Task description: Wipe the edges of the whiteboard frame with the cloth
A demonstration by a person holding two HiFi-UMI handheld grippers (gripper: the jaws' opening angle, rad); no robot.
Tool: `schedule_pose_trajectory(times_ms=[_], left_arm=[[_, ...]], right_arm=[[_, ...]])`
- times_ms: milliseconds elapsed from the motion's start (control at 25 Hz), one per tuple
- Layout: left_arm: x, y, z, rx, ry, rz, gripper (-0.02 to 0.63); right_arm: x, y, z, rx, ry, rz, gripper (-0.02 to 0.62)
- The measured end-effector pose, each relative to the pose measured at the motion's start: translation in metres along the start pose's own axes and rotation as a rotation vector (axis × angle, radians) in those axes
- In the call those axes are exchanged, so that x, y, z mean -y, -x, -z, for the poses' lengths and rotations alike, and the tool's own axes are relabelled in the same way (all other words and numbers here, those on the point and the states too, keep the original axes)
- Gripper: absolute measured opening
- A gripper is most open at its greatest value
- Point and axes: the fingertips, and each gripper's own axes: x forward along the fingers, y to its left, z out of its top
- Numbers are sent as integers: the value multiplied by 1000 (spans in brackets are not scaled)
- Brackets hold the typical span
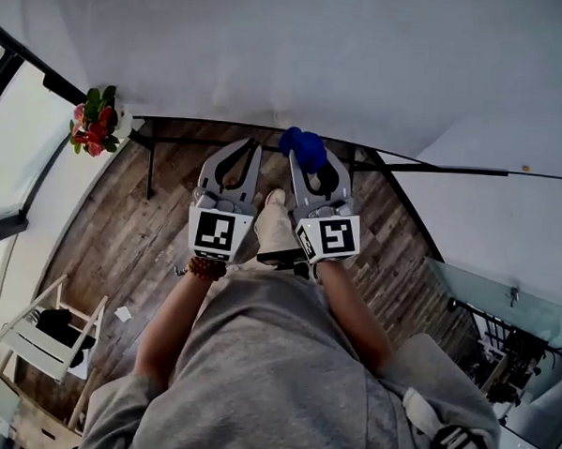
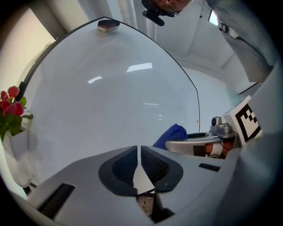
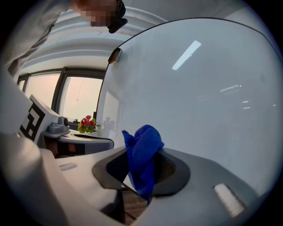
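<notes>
Filling most of each view, the whiteboard (image 1: 299, 51) is standing just ahead of the person, its thin dark frame (image 1: 220, 124) running along the bottom edge above the wooden floor (image 1: 120, 248). The left gripper (image 2: 140, 161) is holding nothing, its jaws pressed together. Just beside it, the right gripper (image 3: 141, 163) is pinching a bunched blue cloth (image 3: 142, 148) between its jaws, close to the frame's lower edge. Red flowers (image 1: 94, 123) are sitting by the board's left corner.
</notes>
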Motion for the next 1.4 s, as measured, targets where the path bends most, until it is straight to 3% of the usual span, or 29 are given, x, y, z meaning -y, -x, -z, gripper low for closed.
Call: schedule_pose_trajectory(times_ms=[320,600,840,1120,1400], left_arm=[[49,-26,22,-69,-44,85,32],[140,-38,38,-122,-98,189,32],[210,-29,54,-166,-116,230,32],[285,-21,64,-182,-151,282,32],[367,0,80,-197,-133,333,32]], right_arm=[[30,38,24,-22,-65,49,129],[78,113,42,-25,-106,128,122],[118,179,43,19,-134,182,121],[142,255,52,64,-159,213,121],[154,332,62,82,-170,235,120]])
